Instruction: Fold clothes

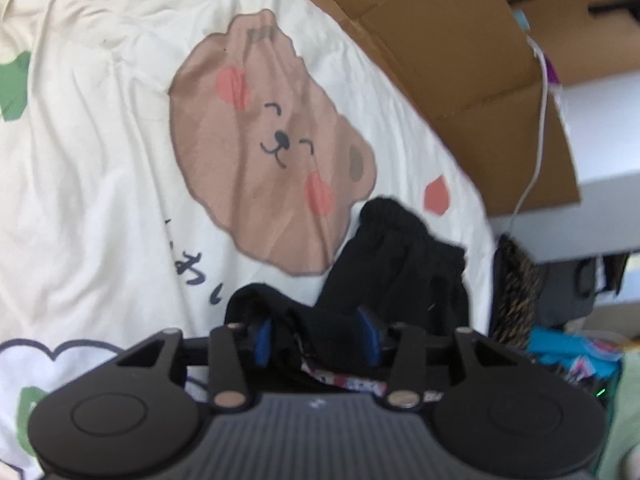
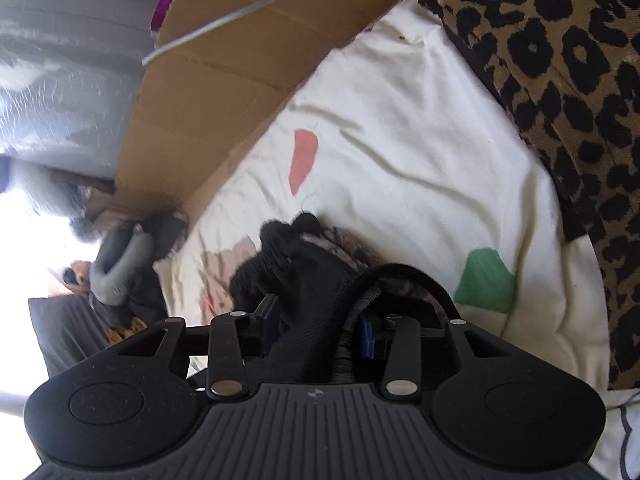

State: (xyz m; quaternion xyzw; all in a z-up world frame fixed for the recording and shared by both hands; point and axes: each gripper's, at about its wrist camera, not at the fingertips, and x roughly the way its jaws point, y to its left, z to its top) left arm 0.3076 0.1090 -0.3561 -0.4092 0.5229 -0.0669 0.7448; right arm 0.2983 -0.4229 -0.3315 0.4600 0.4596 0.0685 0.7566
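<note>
A black garment point(image 1: 400, 256) with a gathered, elastic-looking edge hangs bunched over the cream bed cover point(image 1: 100, 160). My left gripper point(image 1: 316, 340) is shut on a fold of it, the cloth filling the gap between the blue pads point(image 1: 262, 340). In the right wrist view the same black garment point(image 2: 296, 272) runs back between the jaws, with a patterned lining showing beside it. My right gripper point(image 2: 316, 330) is shut on that cloth, one blue pad point(image 2: 368, 338) showing at its right.
The cream cover point(image 2: 420, 140) carries a brown bear print point(image 1: 260, 148). A flattened cardboard box point(image 1: 460, 60) with a white cable point(image 1: 540, 120) lies along the bed's far edge. A leopard-print fabric point(image 2: 560, 80) borders the cover. Clutter and a grey item point(image 2: 120, 268) lie beyond the bed.
</note>
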